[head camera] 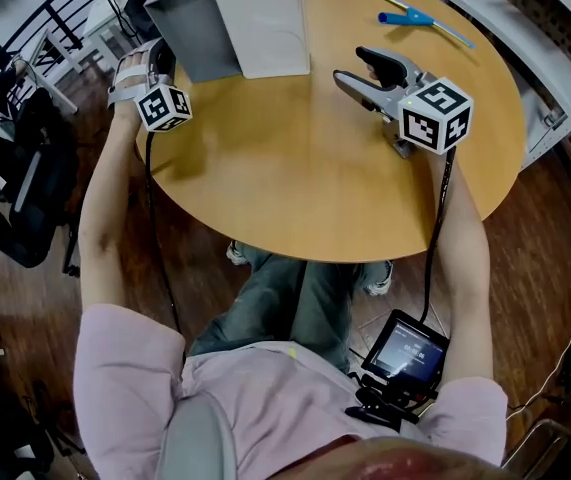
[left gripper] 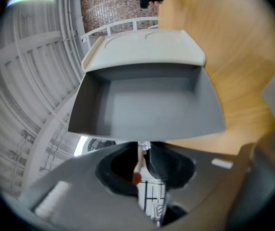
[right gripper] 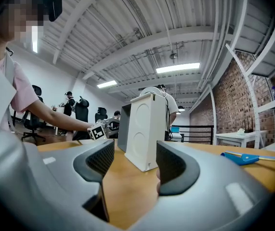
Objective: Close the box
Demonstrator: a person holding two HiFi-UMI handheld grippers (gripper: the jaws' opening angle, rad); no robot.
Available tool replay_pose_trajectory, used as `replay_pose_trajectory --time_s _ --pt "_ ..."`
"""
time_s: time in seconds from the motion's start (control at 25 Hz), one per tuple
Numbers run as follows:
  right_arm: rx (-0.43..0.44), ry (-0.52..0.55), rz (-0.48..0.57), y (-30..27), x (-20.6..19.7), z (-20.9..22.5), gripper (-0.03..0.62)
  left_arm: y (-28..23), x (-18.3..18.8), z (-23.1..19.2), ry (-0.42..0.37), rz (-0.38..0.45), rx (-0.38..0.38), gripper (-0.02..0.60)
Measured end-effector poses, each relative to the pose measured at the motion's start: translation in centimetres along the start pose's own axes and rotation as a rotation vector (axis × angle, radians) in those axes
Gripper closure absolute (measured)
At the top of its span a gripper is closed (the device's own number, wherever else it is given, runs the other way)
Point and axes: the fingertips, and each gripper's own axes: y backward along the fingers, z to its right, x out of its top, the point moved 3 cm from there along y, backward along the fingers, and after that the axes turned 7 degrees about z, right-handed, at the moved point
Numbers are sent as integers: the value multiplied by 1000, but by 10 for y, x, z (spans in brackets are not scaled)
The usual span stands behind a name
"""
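Note:
The box stands at the table's far edge with its white body (head camera: 265,18) upright and its grey lid (head camera: 190,23) swung open to the left. In the left gripper view the lid's hollow inside (left gripper: 147,105) faces me, with the white body (left gripper: 147,47) behind it. My left gripper (head camera: 157,60) is at the lid's near rim, jaws (left gripper: 144,147) closed to a narrow slit on that rim. My right gripper (head camera: 350,65) rests level on the table to the right of the box, open and empty. Between its jaws (right gripper: 135,162) the white body (right gripper: 144,129) shows farther off.
A blue-handled tool (head camera: 420,16) lies at the table's far right, also seen as the blue tool (right gripper: 245,157). The round wooden table (head camera: 295,188) ends close behind the box. Metal shelving (head camera: 555,58) stands to the right, office chairs (head camera: 15,168) to the left. People stand in the background.

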Motion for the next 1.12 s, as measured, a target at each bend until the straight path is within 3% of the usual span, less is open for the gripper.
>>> replay_pose_trajectory --time_s 0.16,0.28,0.32,0.4,0.44,0.52,0.56,0.64,0.72,0.88,1.0,1.08,1.12 --pt "-5 -7 -5 0 -1 2 318 5 -17 10 -14 -81 -63 465" --pt "-14 -13 -13 0 -3 3 318 3 -48 24 -14 -231 -137 422" --pt "-14 -15 -15 1 -4 3 318 0 -60 30 -48 -307 -163 422" --pt "-9 -18 -15 1 -4 3 319 -11 -79 40 -188 -446 -229 422" --pt "-8 -20 -14 2 -4 3 318 -19 -80 44 -263 -474 -254 420" --pt "-14 -26 -7 2 -3 4 318 -38 -66 48 -321 -414 -270 407" --pt "-17 -28 -4 2 -2 4 318 -45 -53 50 -282 -341 -278 409" --pt "-15 -26 -4 1 -1 3 318 -51 -24 52 -98 -194 -304 451" --pt "-5 -14 -17 -1 -2 0 318 -49 2 49 49 -139 -301 554" --pt "-5 -6 -28 -1 -3 1 318 -54 74 34 61 -97 -292 563" --pt "-27 -7 -17 1 -2 7 318 -65 137 29 162 -83 -332 572" --pt "-45 -5 -12 3 -3 10 318 -65 178 30 189 -15 -363 572" --pt "-58 2 -9 3 -2 12 318 -62 194 30 159 25 -362 572"
